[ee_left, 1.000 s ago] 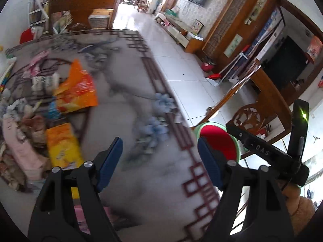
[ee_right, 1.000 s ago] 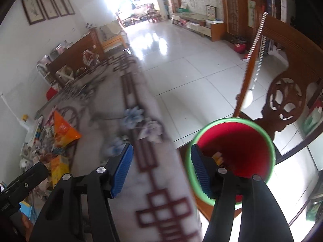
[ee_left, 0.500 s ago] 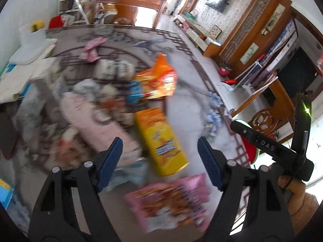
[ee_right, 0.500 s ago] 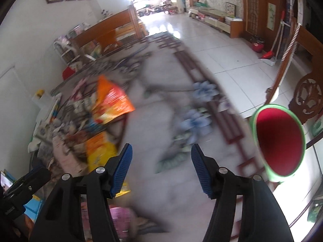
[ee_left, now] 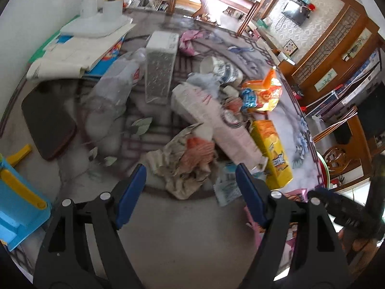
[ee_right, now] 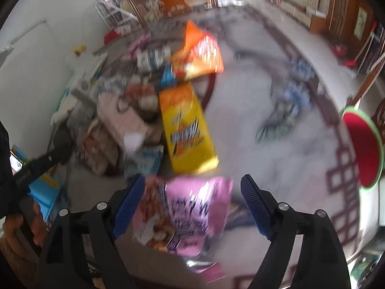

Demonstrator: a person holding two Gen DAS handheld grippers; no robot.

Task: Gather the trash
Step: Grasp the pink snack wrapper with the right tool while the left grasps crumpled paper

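Note:
Trash lies heaped on the patterned table (ee_left: 182,231). My left gripper (ee_left: 190,175) is open just above a crumpled wrapper (ee_left: 185,161), not touching it. A long pink box (ee_left: 216,125), a yellow snack packet (ee_left: 272,154) and an orange bag (ee_left: 262,91) lie beyond. In the blurred right wrist view, my right gripper (ee_right: 192,185) is over a pink snack bag (ee_right: 182,216). Its jaws are opening, with the bag between them but the pads clear of it. The yellow packet (ee_right: 187,130) and orange bag (ee_right: 199,53) lie ahead. The red bin with a green rim (ee_right: 361,149) stands off the table's right edge.
A white foam box (ee_left: 158,72), a clear plastic bag (ee_left: 113,84), stacked papers (ee_left: 79,48) and a dark brown pad (ee_left: 48,120) fill the table's left side. A blue and yellow plastic piece (ee_left: 16,207) sits at the near left. A wooden chair (ee_left: 336,159) stands by the bin.
Both grippers have swung left from the bin and the table edge to over the trash pile. The right jaws now stand wider. The left jaws have kept the same width.

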